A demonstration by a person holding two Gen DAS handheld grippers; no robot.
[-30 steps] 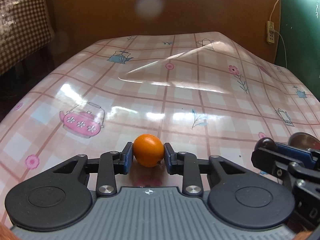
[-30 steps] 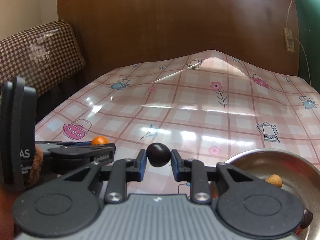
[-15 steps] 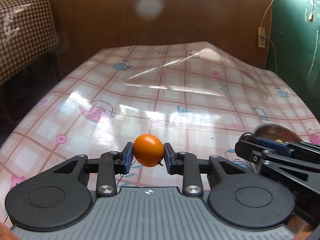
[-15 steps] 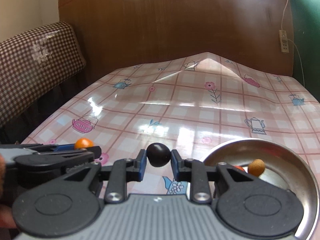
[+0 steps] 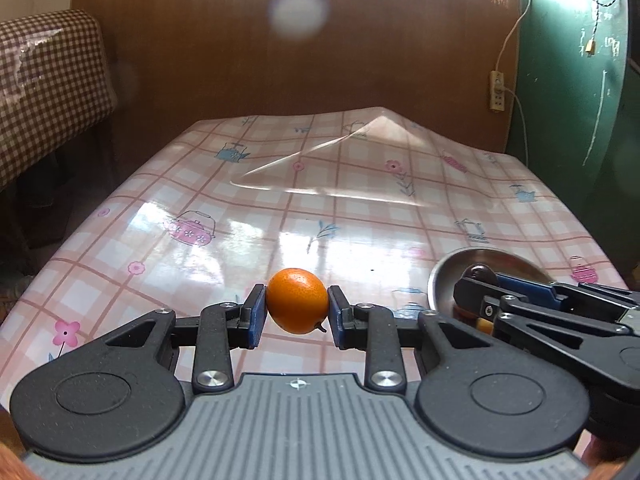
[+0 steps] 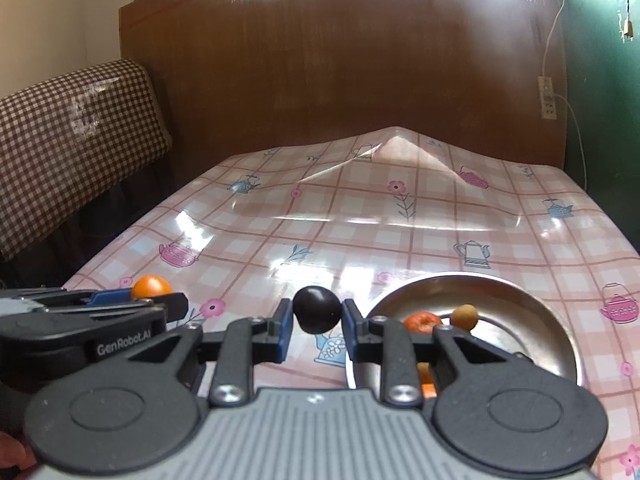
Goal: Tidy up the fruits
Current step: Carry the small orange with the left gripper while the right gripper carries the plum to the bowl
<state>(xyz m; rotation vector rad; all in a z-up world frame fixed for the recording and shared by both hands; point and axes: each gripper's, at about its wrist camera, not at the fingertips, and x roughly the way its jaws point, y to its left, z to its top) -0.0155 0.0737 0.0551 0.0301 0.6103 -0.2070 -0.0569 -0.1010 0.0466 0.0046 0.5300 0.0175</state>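
Note:
My left gripper (image 5: 297, 307) is shut on a small orange fruit (image 5: 297, 306) and holds it above the tablecloth; the fruit also shows in the right wrist view (image 6: 151, 286). My right gripper (image 6: 317, 310) is shut on a dark round fruit (image 6: 317, 309), held just left of a metal bowl (image 6: 532, 320). The dark fruit also shows in the left wrist view (image 5: 478, 270), over the bowl's (image 5: 444, 276) near rim. The bowl holds an orange fruit (image 6: 422, 321), a small tan fruit (image 6: 465, 317) and an orange piece partly hidden behind my right finger.
The table (image 5: 360, 216) wears a glossy pink checked cloth with teapot prints. A checked chair (image 6: 60, 160) stands at the left, a brown board (image 6: 340, 80) behind, a green wall with a socket (image 5: 498, 92) at the right.
Both grippers have lifted and drawn back with their fruits still held. More of the table and the bowl has come into view.

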